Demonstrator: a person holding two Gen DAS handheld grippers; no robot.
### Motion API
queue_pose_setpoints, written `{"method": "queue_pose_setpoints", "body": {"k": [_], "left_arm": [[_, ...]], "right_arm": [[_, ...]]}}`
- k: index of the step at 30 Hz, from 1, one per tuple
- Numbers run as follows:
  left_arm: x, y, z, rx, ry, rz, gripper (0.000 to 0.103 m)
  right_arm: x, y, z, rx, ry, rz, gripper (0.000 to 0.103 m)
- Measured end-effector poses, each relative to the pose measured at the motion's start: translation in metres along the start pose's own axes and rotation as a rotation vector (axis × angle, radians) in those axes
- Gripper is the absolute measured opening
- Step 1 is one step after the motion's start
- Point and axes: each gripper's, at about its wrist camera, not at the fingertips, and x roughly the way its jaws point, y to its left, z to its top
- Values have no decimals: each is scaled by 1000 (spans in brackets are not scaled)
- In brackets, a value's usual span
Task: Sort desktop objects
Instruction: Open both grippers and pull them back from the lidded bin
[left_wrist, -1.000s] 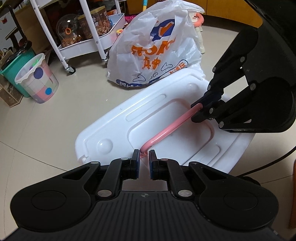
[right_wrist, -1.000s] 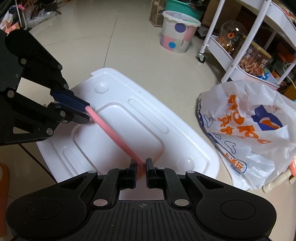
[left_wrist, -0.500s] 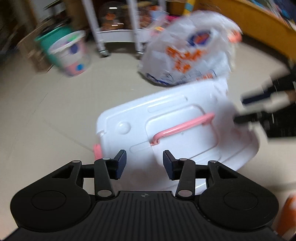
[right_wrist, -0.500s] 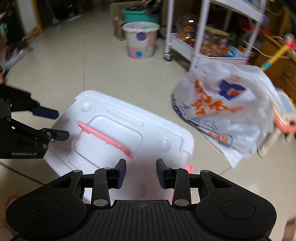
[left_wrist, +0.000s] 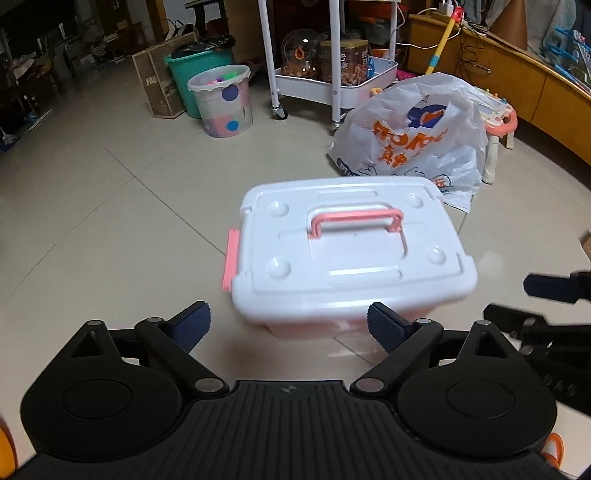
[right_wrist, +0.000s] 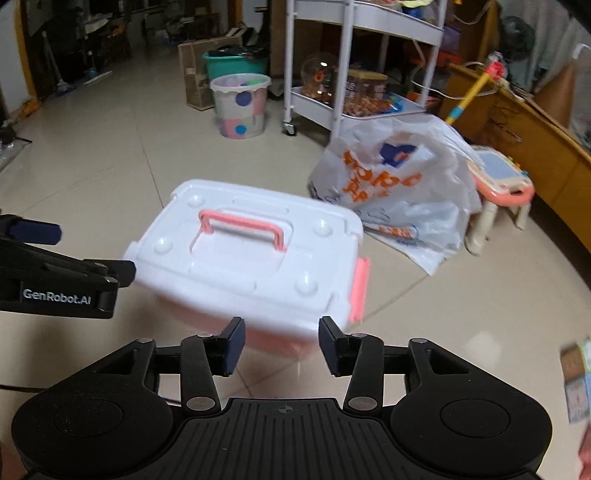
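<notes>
A white storage box (left_wrist: 351, 258) with a pink handle (left_wrist: 356, 219) and pink side latches (left_wrist: 229, 258) stands closed on the tiled floor. My left gripper (left_wrist: 288, 325) hangs just in front of and above it, its jaws opening wide with nothing gripped between them. In the right wrist view the same box (right_wrist: 251, 258) with its handle (right_wrist: 242, 227) sits ahead of my right gripper (right_wrist: 282, 345), whose jaws are also opening and hold nothing. Each gripper shows at the edge of the other's view: right gripper (left_wrist: 546, 299), left gripper (right_wrist: 66, 266).
Behind the box lies a white plastic bag (left_wrist: 413, 136) with orange print. Further back stand a white wheeled trolley (left_wrist: 332, 74), a spotted bin (left_wrist: 221, 99), a green bucket (left_wrist: 195, 77) and a cardboard box (left_wrist: 155, 85). A small pink toy table (right_wrist: 498, 184) stands right; a wooden cabinet (left_wrist: 535, 81) runs behind.
Both grippers let go of the pink handle, opened and drew back and up from the box. The handle now lies free above the lid.
</notes>
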Motion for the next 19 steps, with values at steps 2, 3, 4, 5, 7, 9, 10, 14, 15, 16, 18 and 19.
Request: {"method": "queue_pose_setpoints", "body": {"k": [2,3,4,5,7,9,10,14,15,16,18,19], "left_arm": [[-7,-1,-7,6,-3,-3,94],[-11,-1,-11,12,-8,-4,94],[-16,-2,-15,18,-17,-1,95],[-19,-2,-18,23,-24,3,95],[-26,-2,-24,31,-36,8,97],[-31,-2,-32,24,-39,-8,98],[-34,-2,-34,22,-42,-15,99],[-44,-3,-44,3,-85,-9,101],[-47,-4,-47,0,-91,-22,101],[-49,-5,-49,1,-96,-30,101],[-52,-7,-52,4,-110,-37,102],[-51,-9,-53,2,-106,-44,103]], "right_arm": [[-5,2,-12,22,8,-10,44],[-8,4,-19,36,15,-14,44],[-10,4,-24,48,23,-15,44],[-12,4,-29,55,27,-19,44],[-17,7,-38,60,28,-37,44],[-22,7,-45,76,28,-54,44],[-25,7,-48,86,28,-60,44],[-36,10,-63,116,25,-83,45],[-38,10,-67,123,24,-85,45],[-40,11,-70,130,24,-87,47],[-44,11,-75,146,18,-93,56],[-46,11,-77,156,11,-100,60]]}}
